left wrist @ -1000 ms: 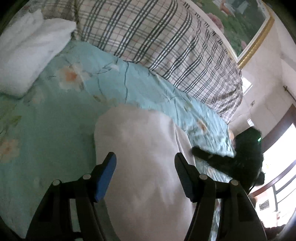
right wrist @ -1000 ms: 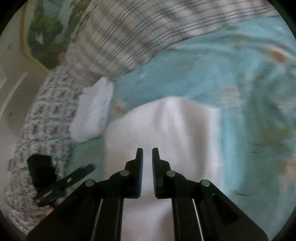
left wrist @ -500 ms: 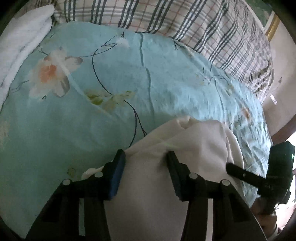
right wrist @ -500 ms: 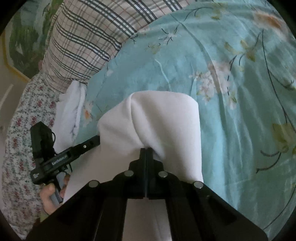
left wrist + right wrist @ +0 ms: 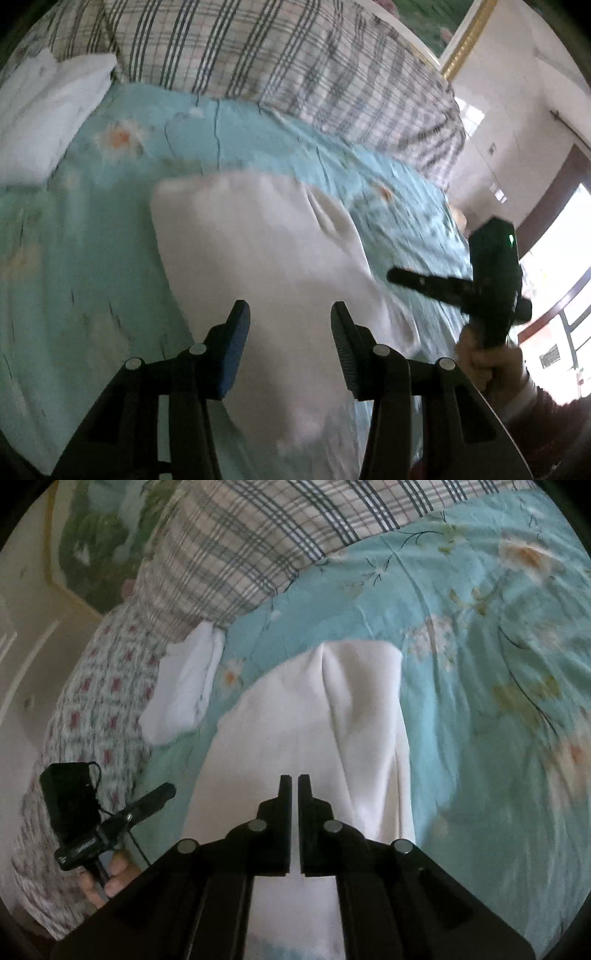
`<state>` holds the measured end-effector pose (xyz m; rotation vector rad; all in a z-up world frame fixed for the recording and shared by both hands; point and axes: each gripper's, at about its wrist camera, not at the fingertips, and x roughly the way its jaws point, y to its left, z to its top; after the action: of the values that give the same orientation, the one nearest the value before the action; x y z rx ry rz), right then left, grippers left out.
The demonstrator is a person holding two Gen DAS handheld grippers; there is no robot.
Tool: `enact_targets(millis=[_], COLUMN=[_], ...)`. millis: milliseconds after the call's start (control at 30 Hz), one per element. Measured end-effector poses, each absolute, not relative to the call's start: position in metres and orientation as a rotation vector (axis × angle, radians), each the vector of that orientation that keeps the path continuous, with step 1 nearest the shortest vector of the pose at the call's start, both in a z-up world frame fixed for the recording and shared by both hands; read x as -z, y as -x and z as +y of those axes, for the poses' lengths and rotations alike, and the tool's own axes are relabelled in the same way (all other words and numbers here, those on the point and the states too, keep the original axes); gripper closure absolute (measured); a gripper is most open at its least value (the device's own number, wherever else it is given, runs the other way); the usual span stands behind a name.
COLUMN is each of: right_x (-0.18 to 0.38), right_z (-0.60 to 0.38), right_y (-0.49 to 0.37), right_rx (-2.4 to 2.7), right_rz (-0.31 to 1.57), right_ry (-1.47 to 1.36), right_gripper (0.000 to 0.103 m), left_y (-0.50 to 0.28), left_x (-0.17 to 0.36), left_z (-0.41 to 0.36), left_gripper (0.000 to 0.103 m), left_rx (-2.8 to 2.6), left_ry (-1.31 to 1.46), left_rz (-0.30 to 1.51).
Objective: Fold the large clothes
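White cloth garment (image 5: 266, 251), partly folded, lies on the pale blue floral bedsheet (image 5: 92, 236), under both grippers. Left gripper (image 5: 290, 325) is closing, jaws apart with nothing pinched between. Right gripper (image 5: 294, 786) tilts downward above the garment, closed and empty.

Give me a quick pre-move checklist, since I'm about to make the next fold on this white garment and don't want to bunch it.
1. White garment lying on the bed sheet: ok.
2. Garment smooth: not ok, a crease runs down it.
3. Left gripper pinching cloth: not ok; jaws closing, apart.
4. Right gripper holding cloth: cannot tell; jaws shut.
5. Folded white cloth clear of the garment: ok.
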<state>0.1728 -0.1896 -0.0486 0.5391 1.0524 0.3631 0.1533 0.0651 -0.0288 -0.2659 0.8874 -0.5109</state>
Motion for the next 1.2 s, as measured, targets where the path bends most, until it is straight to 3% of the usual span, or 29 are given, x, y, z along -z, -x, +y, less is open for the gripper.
enact_targets(millis=[167, 267, 800, 1000, 1133, 1200], right_x=[0.064, 0.088, 0.100, 0.067, 0.060, 0.059], right_z=[-0.178, -0.178, -0.193, -0.206, -0.214, -0.214], right_y=[-0.153, -0.151, -0.139, -0.127, -0.135, -0.145], right_rx=[-0.375, -0.305, -0.291, -0.273, -0.262, -0.254], right_rz=[1.109, 1.173, 1.186, 1.136, 1.102, 1.092], right_ry=[-0.464, -0.409, -0.518, -0.536, -0.558, -0.550], right_gripper=[0.100, 0.101, 0.103, 0.095, 0.071, 0.071], left_y=[-0.129, -0.130, -0.128, -0.120, -0.123, -0.128], left_x=[0.057, 0.074, 0.067, 0.049, 0.046, 0.047], left_z=[0.060, 0.063, 0.040, 0.067, 0.085, 0.088], left_gripper=[0.058, 0.050, 0.043, 0.045, 0.045, 0.045], left_rx=[0.446, 0.415, 0.314, 0.307, 0.285, 0.294], left_ry=[0.231, 0.224, 0.095, 0.240, 0.359, 0.390], left_rz=[0.928, 0.970, 0.958, 0.945, 0.935, 0.939])
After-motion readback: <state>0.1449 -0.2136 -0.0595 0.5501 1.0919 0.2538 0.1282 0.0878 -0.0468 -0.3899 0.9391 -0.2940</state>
